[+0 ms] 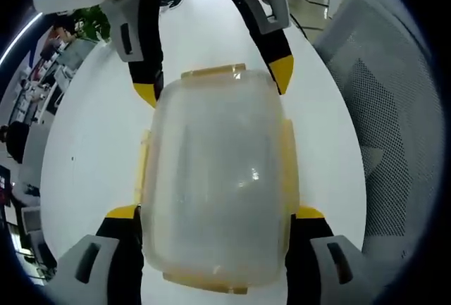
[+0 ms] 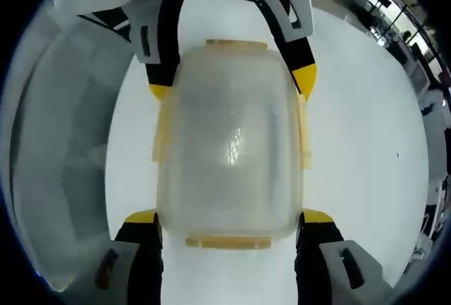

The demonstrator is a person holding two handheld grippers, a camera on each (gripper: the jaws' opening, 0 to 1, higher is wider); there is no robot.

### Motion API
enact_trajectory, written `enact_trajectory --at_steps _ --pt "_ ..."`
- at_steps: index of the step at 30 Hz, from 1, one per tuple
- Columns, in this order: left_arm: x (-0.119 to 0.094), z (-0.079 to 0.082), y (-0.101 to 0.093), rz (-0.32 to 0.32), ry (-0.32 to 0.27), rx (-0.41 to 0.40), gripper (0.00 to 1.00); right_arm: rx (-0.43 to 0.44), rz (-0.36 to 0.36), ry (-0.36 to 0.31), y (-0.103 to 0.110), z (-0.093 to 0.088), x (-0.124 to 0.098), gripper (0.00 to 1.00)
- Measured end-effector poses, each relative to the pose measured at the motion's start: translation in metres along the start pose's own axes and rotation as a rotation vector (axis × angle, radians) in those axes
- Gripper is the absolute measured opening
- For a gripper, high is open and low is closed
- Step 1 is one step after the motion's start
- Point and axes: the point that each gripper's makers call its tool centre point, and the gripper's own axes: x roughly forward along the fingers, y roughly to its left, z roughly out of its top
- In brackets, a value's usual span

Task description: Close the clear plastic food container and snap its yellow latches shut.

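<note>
Here, lidded container (image 1: pixel 215 178), contents unclear, between spread jaws of both hand-held grippers.

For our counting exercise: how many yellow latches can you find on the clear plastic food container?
4. In the right gripper view: one on the near end, one on the far end, one along the left side, one along the right side of the clear plastic food container.

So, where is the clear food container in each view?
Left gripper view: the container is at the centre, between this gripper's jaws.
Right gripper view: it is at the centre, between this gripper's jaws.
Shared landmark: the white table under it.
</note>
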Motion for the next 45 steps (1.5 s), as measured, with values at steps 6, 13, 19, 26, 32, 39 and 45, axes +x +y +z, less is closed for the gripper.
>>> enact_trajectory --at_steps 6,13,19,26,32,39,45 --pt "-0.001 -0.002 0.000 0.005 0.002 -0.009 0.84 -0.006 0.001 0.007 -0.001 0.003 0.001 0.77" --pt "-0.001 -0.002 0.001 0.006 0.000 -0.012 0.84 -0.006 0.000 0.001 -0.001 0.002 0.000 0.77" --pt "-0.001 -0.001 0.003 0.011 0.000 -0.021 0.84 -0.010 0.000 0.004 -0.005 0.002 0.000 0.77" --pt "0.000 -0.001 0.008 0.014 -0.008 -0.030 0.84 -0.016 0.002 0.004 -0.010 0.001 0.000 0.77" --pt "0.002 -0.001 0.014 0.015 -0.009 -0.033 0.84 -0.018 0.002 0.009 -0.016 0.000 0.000 0.77" --pt "0.004 0.001 0.021 0.017 -0.011 -0.040 0.84 -0.024 0.004 0.017 -0.024 -0.002 0.000 0.77" --pt "0.005 0.000 0.026 0.020 -0.013 -0.044 0.84 -0.026 0.003 0.017 -0.030 -0.002 0.000 0.77"
